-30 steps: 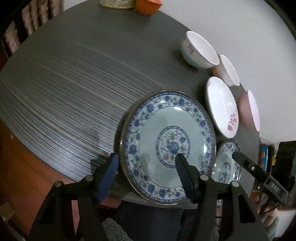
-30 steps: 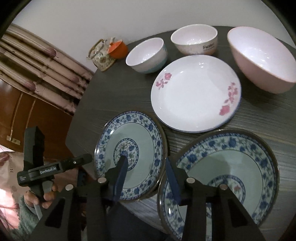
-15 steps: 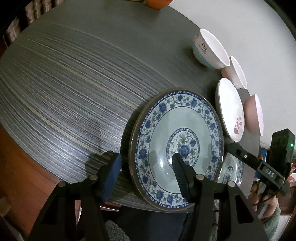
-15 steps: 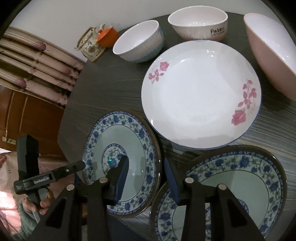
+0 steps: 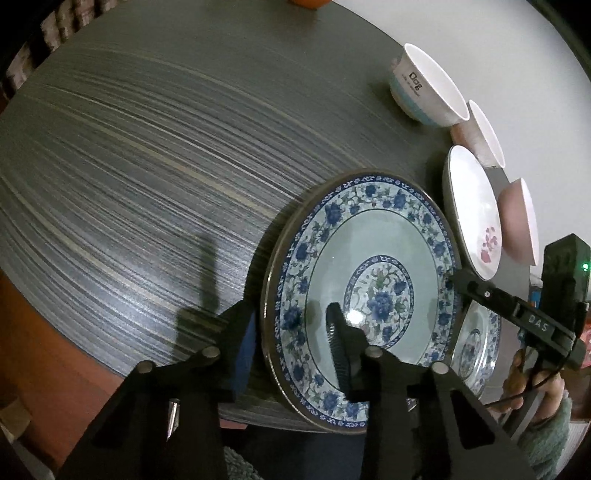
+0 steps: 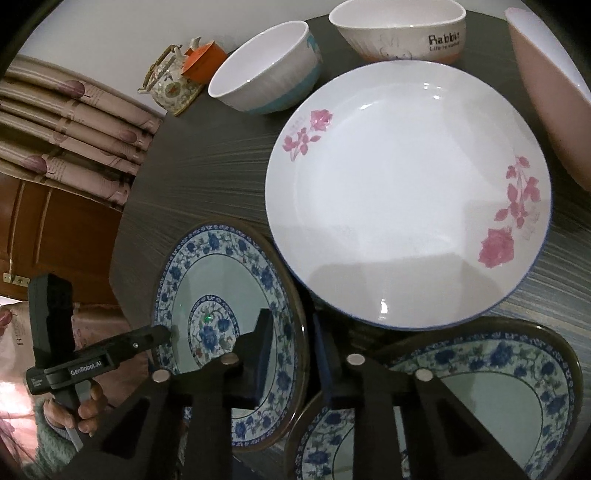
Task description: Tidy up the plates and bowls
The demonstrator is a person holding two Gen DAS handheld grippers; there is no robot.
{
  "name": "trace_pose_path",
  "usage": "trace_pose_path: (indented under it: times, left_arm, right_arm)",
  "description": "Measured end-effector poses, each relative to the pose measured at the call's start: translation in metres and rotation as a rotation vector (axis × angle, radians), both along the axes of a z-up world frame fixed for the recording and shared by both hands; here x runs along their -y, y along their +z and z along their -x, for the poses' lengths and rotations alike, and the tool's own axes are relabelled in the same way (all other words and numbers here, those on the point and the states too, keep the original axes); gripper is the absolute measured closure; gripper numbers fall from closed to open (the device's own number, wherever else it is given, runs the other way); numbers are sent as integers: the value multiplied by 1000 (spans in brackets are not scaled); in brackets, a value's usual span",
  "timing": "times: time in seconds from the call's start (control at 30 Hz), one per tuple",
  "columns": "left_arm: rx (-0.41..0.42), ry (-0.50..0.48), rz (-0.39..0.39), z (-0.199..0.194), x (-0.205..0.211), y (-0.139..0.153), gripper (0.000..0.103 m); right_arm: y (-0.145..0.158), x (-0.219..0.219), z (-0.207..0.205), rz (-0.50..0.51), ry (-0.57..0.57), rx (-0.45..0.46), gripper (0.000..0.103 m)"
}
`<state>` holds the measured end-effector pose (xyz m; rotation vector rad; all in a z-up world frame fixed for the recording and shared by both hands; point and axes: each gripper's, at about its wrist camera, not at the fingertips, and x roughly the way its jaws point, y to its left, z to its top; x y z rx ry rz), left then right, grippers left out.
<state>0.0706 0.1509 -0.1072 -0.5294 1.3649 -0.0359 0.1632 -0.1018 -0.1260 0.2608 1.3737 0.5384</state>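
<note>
A blue-and-white floral plate [image 5: 369, 273] lies at the table's near edge. My left gripper [image 5: 291, 336] is open and straddles its near-left rim, one finger outside, one over the plate. The same plate shows in the right wrist view [image 6: 221, 317], where my right gripper [image 6: 295, 339] is open and straddles its right rim. A second blue floral plate [image 6: 480, 391] lies to the right. Behind are a white plate with pink roses [image 6: 406, 192], a white-and-blue bowl [image 6: 269, 66], a "Rabbit" bowl [image 6: 399, 29] and a pink bowl [image 6: 550, 88].
The round dark striped table [image 5: 129, 166] stretches left of the plates. A teapot [image 6: 170, 85] and an orange cup [image 6: 203, 61] stand at the far edge. Curtains and wooden furniture lie beyond the table's left side.
Both grippers have moved forward onto the left blue plate's rim from either side. The right gripper's view has closed in on the rose plate.
</note>
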Motion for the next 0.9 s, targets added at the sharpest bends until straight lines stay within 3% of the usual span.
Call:
trace_pose_path:
  times: [0.07, 0.2, 0.9]
  left_arm:
    - [3, -6, -16, -2, 1, 0, 76]
    - [10, -12, -37, -4, -2, 0, 83]
    - [117, -6, -177, -30, -34, 24, 83]
  right_arm:
    - [-1, 2, 3, 13, 2, 5, 90]
    - [-1, 11, 11, 11, -7, 10, 90]
    - [10, 0, 43, -6, -144, 92, 90]
